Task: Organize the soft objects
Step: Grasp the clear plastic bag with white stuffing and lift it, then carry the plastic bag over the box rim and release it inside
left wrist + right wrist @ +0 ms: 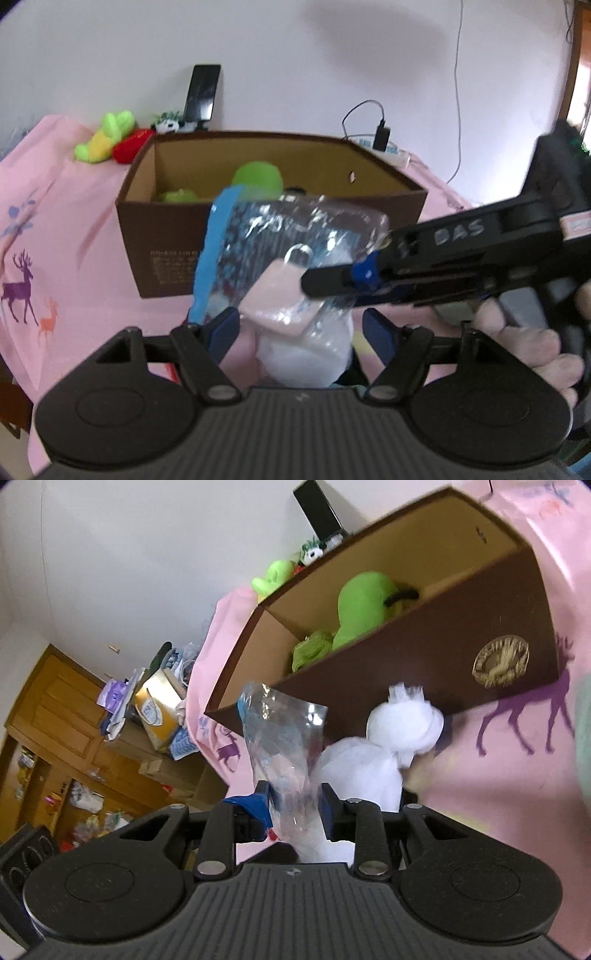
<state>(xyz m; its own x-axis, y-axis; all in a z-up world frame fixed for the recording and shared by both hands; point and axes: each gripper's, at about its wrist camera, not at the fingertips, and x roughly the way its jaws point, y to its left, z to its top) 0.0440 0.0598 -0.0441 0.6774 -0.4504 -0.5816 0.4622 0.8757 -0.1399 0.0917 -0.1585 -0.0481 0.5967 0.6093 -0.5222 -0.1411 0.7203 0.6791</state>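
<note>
The clear plastic bag (pixel 295 251) of white stuffing hangs just before the brown box (pixel 258 206), light, crinkly and slippery, its top between the right gripper's (pixel 295 805) 2 narrow-set jaws, the left gripper (pixel 299 325) spread wide beneath.

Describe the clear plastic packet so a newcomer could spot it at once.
Start at the open brown cardboard box on the pink deer-print cloth. Just in front of it, between the two grippers, stands a crinkly clear plastic packet with a blue edge strip. Unlike the white fluffy bundle below, it is shiny and see-through.
</note>
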